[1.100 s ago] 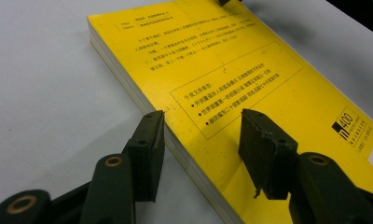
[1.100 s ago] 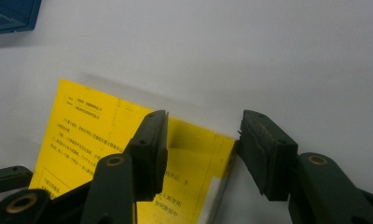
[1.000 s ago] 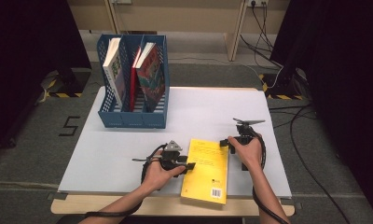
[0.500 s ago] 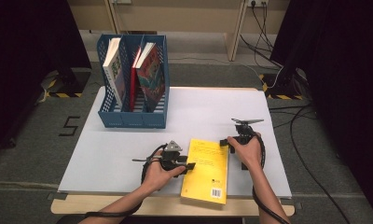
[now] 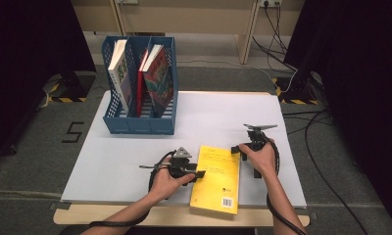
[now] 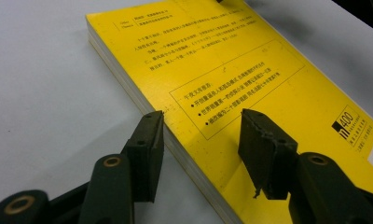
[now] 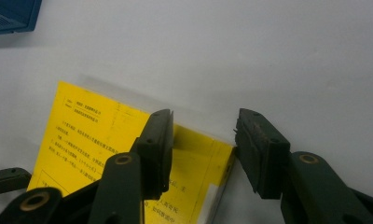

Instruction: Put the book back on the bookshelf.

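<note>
A yellow book (image 5: 217, 178) lies flat on the white table (image 5: 223, 112), back cover up, near the front edge. My left gripper (image 5: 200, 173) sits at its left long side. In the left gripper view the left gripper (image 6: 201, 126) is open, one jaw beside the page edge and the other over the yellow book's cover (image 6: 250, 70). My right gripper (image 5: 237, 149) is at the far right corner. In the right gripper view the right gripper (image 7: 203, 126) is open and has just been closing, with the corner of the yellow book (image 7: 96, 135) between its jaws, pads apart from it.
A blue file holder (image 5: 140, 125) stands at the table's back left, with a white-spined book (image 5: 119, 68) and a colourful book (image 5: 159, 78) upright in it; its corner (image 7: 12, 14) also shows in the right gripper view. Cables lie on the floor at the right.
</note>
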The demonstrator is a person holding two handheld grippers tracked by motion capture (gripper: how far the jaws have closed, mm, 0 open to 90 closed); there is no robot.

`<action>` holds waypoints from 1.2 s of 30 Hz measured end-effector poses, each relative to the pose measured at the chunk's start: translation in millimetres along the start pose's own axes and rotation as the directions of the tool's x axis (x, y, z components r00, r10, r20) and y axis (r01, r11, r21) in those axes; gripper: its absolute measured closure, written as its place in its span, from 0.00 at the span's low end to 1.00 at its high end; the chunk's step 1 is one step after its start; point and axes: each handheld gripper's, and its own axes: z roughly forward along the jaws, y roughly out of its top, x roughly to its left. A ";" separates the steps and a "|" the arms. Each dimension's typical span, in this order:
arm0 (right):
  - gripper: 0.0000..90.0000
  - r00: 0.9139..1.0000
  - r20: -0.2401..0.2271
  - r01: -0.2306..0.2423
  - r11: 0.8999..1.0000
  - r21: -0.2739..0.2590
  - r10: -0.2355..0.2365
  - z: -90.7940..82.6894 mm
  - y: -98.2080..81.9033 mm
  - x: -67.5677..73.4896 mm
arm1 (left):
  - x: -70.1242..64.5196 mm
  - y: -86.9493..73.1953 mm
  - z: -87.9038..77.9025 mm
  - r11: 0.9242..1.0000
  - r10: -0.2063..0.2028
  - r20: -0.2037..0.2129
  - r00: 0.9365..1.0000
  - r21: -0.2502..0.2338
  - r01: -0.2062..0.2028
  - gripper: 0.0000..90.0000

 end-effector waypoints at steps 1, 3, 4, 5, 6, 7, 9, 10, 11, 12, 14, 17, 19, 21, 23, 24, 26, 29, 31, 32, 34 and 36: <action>0.64 1.000 0.006 -0.006 1.000 0.002 0.006 0.1 0.6 0.9 | 0.0 -0.1 0.0 1.000 0.000 0.000 1.000 -0.001 0.000 0.56; 0.66 1.000 0.017 -0.009 1.000 0.005 0.009 -1.0 0.9 0.6 | 0.1 -0.6 -0.1 1.000 -0.002 -0.003 1.000 -0.003 0.002 0.56; 0.67 1.000 0.014 -0.014 1.000 -0.002 0.014 -1.2 0.7 0.3 | -0.3 -0.9 0.0 1.000 -0.008 -0.004 1.000 -0.007 0.008 0.56; 0.69 1.000 0.013 -0.017 1.000 -0.005 0.017 -1.9 0.4 -0.5 | -0.3 -1.1 -0.3 1.000 -0.004 -0.006 1.000 -0.005 0.004 0.56; 0.70 1.000 0.012 -0.029 1.000 -0.002 0.029 -2.8 0.2 -0.5 | -0.4 -1.2 -0.3 1.000 -0.005 -0.007 1.000 -0.007 0.005 0.56; 0.72 0.999 0.006 -0.036 0.999 0.002 0.036 -4.0 0.3 -1.1 | -0.7 -1.2 -0.2 1.000 -0.010 -0.006 1.000 -0.008 0.010 0.56; 0.74 0.999 0.000 -0.044 0.999 -0.003 0.044 -6.0 0.5 -2.4 | -0.3 -1.4 -0.6 1.000 -0.010 -0.005 1.000 -0.007 0.010 0.56; 0.74 0.999 -0.002 -0.047 0.999 -0.002 0.047 -6.6 0.5 -2.4 | -0.3 -1.6 -0.7 1.000 -0.012 -0.005 1.000 -0.009 0.012 0.56; 0.75 0.999 0.000 -0.043 0.999 -0.008 0.043 -7.4 0.4 -2.6 | -0.3 -1.6 -0.7 1.000 -0.012 -0.005 1.000 -0.009 0.012 0.56; 0.76 0.999 0.004 -0.043 0.999 -0.013 0.043 -8.4 0.6 -2.2 | -0.3 -2.1 -0.7 1.000 -0.020 -0.006 1.000 -0.015 0.020 0.56; 0.77 0.999 -0.001 -0.053 0.998 -0.018 0.053 -9.4 0.5 -1.6 | -0.2 -2.3 -0.8 1.000 -0.025 -0.005 1.000 -0.016 0.025 0.56; 0.79 0.998 -0.008 -0.066 0.997 -0.027 0.065 -14.5 1.5 -0.9 | 1.1 -1.3 0.4 0.999 -0.048 -0.009 0.999 -0.023 0.047 0.55; 0.80 0.997 -0.011 -0.078 0.996 -0.031 0.078 -17.4 2.6 0.2 | 1.3 -0.5 0.5 0.999 -0.044 -0.013 0.999 -0.025 0.044 0.55; 0.81 0.996 -0.021 -0.089 0.995 -0.034 0.089 -19.3 3.9 0.6 | 2.1 0.5 0.2 0.999 -0.040 -0.013 0.999 -0.023 0.040 0.55; 0.82 0.996 -0.023 -0.087 0.996 -0.031 0.087 -21.1 6.2 1.4 | 2.9 1.3 -0.5 0.999 -0.039 -0.014 0.999 -0.025 0.039 0.57; 0.82 0.995 -0.021 -0.093 0.995 -0.030 0.093 -21.6 7.1 2.8 | 3.0 1.4 -0.6 0.999 -0.041 -0.015 0.999 -0.026 0.041 0.57; 0.82 0.997 -0.021 -0.081 0.996 -0.034 0.080 -22.6 9.7 5.2 | 3.1 1.5 -1.3 0.999 -0.034 -0.019 0.999 -0.030 0.034 0.57; 0.83 0.997 -0.018 -0.077 0.996 -0.047 0.076 -23.6 14.2 9.2 | 3.6 1.9 -2.7 0.999 -0.030 -0.016 0.999 -0.029 0.030 0.58; 0.83 0.998 -0.009 -0.069 0.996 -0.064 0.069 -25.1 17.3 11.4 | 3.4 2.1 -3.6 0.999 -0.030 -0.016 0.999 -0.032 0.030 0.58; 0.83 0.998 -0.001 -0.069 0.995 -0.076 0.069 -26.0 19.0 12.7 | 3.6 2.2 -3.9 0.999 -0.029 -0.019 0.999 -0.035 0.028 0.58; 0.83 0.997 0.008 -0.072 0.993 -0.096 0.073 -29.5 22.9 14.2 | 3.9 3.1 -5.3 0.999 -0.026 -0.020 0.999 -0.033 0.025 0.58; 0.84 0.997 0.015 -0.076 0.991 -0.114 0.078 -33.7 27.5 15.0 | 4.3 4.2 -5.9 0.999 -0.025 -0.020 0.999 -0.037 0.025 0.58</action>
